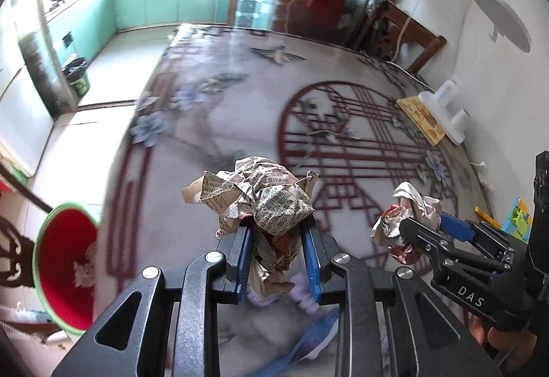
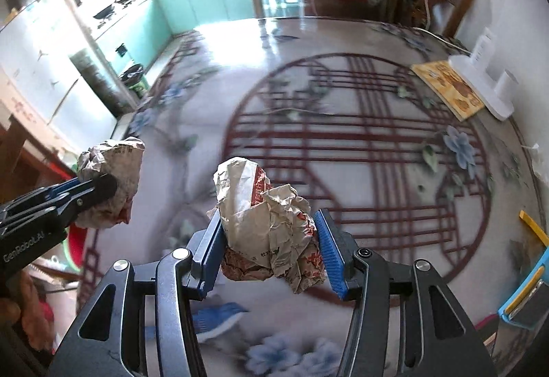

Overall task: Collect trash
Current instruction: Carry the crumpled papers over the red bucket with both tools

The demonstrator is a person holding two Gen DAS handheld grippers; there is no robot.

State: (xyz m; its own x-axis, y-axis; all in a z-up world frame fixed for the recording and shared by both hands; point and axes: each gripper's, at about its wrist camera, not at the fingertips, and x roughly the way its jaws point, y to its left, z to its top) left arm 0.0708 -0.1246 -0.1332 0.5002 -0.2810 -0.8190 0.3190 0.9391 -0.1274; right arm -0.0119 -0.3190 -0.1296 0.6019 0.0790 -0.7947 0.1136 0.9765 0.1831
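Observation:
My left gripper (image 1: 277,232) is shut on a crumpled newspaper ball (image 1: 260,195), held up over the patterned table (image 1: 240,95). The same ball (image 2: 109,178) and left gripper (image 2: 103,186) show at the left of the right wrist view. My right gripper (image 2: 271,239) is shut on a crumpled white and red paper wad (image 2: 267,222), also lifted off the table. That wad (image 1: 405,222) and the right gripper (image 1: 425,226) appear at the right of the left wrist view. A red bin with a green rim (image 1: 65,270) stands below the table's left edge.
A yellow printed mat (image 1: 423,117) and a white stand (image 1: 446,116) lie at the table's right edge by the wall. A wooden chair (image 1: 408,33) stands at the far side. A blue and yellow object (image 2: 525,287) sits at the near right. A dark kitchen bin (image 1: 77,75) is on the floor beyond.

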